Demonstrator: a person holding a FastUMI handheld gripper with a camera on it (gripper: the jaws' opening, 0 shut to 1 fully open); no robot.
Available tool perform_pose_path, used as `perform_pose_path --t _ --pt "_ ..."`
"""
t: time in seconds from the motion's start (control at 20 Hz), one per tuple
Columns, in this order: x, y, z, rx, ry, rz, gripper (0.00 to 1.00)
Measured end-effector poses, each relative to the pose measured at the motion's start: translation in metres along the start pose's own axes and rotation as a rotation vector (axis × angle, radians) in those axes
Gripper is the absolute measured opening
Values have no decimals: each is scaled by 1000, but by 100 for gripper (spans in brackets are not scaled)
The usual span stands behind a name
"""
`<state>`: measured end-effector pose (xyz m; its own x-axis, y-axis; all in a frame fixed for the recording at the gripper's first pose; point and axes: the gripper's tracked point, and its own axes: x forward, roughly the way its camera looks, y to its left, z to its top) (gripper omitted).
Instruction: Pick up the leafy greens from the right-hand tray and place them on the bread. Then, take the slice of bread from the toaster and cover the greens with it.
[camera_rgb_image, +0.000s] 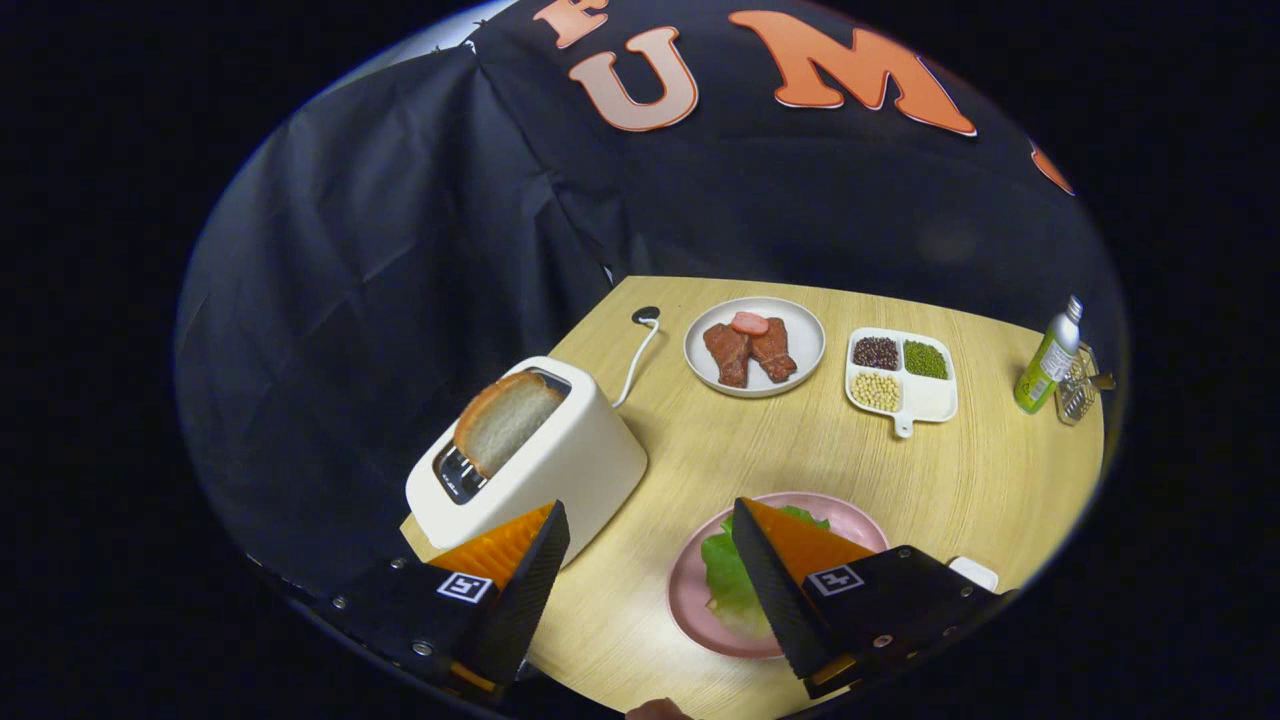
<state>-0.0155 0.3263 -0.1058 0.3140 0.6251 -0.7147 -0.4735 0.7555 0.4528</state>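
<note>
Bread slice (505, 420) stands upright in the toaster (545, 455) slot, crust above the rim. Gripper view: gripper (650, 560) jaws spread wide, empty, right of the toaster. Leafy greens (728, 578) lie on the pink plate (690, 600), right of the toaster, under the right finger. Risks: a pinch on the crust alone may tear it; the toaster, sitting near the counter (800, 450) edge, may shift when pulled.

Greens (728, 578) (partly behind gripper (650, 540))
</note>
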Motion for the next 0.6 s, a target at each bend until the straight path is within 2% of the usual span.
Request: perform_pose_path --t 0.25,0.6 --pt "10 43 27 -8 12 81 98" --pt "39 102 38 10 101 129 96"
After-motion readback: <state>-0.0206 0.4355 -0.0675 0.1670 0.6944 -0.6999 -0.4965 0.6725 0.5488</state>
